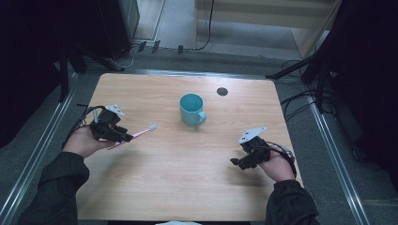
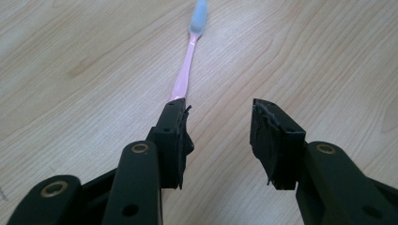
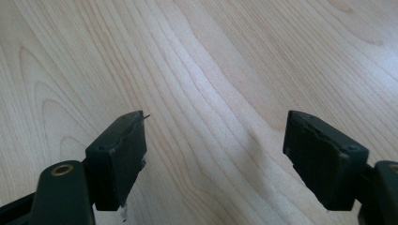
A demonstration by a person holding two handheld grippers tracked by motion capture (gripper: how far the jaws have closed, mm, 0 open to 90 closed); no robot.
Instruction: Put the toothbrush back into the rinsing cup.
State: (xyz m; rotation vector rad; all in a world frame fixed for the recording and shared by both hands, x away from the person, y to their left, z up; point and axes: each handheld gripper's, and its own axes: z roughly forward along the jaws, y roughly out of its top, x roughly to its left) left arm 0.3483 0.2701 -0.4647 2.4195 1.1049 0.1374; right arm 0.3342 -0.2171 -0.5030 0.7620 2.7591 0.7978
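Right now my left gripper has its blocky black jaws spread on the grained wood table, the slim pink toothbrush passing behind one pad. Farther off, my right gripper gapes over bare wood, and the round teal mug stands mid-table.

light: even, soft overhead | table bright, surroundings dark | shadows: faint | blur: slight softness in all views

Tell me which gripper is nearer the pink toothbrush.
Left. The left gripper is right at the pink toothbrush, its handle beside one jaw. The right gripper sits far across the table, beyond the teal mug.
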